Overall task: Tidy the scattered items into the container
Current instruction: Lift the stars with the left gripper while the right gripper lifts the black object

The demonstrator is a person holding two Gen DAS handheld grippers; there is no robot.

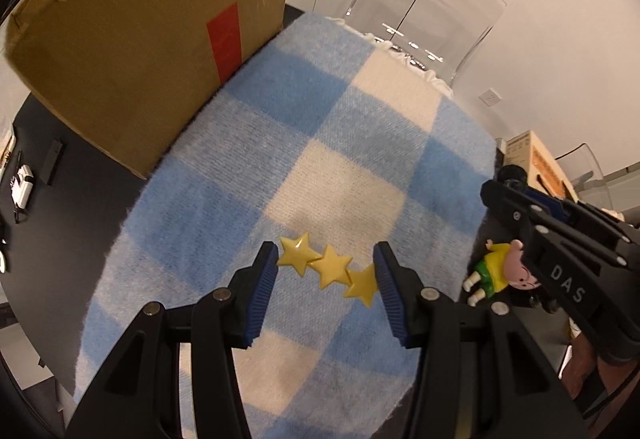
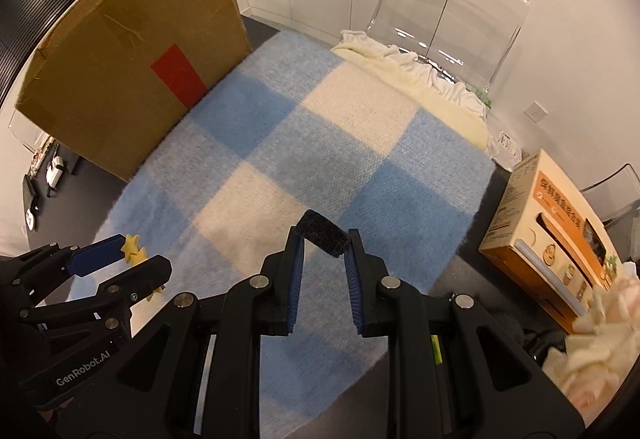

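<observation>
- Stars first: your left gripper (image 1: 326, 271) was clamped end to end on a yellow strip of three stars (image 1: 329, 268), one blue pad on each outer star, so the strip hung crosswise between the fingers above the checked blanket (image 1: 332, 159).
- That end-on hold looked deliberate: pressing on the two tips kept the flat piece from slipping out sideways, and it left the jaws standing about half spread.
- Your right gripper (image 2: 323, 239) was nearly closed, pinching a small dark fuzzy roll (image 2: 325, 238) right at its fingertips; the piece is narrow, which would explain so tight a grip.
- Seen from the left wrist, a toy figure in a yellow shirt (image 1: 500, 275) showed just beside and below your right gripper (image 1: 520, 239), at the blanket's edge; whether it was touching that gripper could not be told.
- The cardboard box (image 2: 132, 87) stood ahead and to the left of both grippers, its side wall facing you and its opening out of view; I judged it to be the container.
- With both pieces held clear of the blanket, the carry to that box looked like the step in hand.
</observation>
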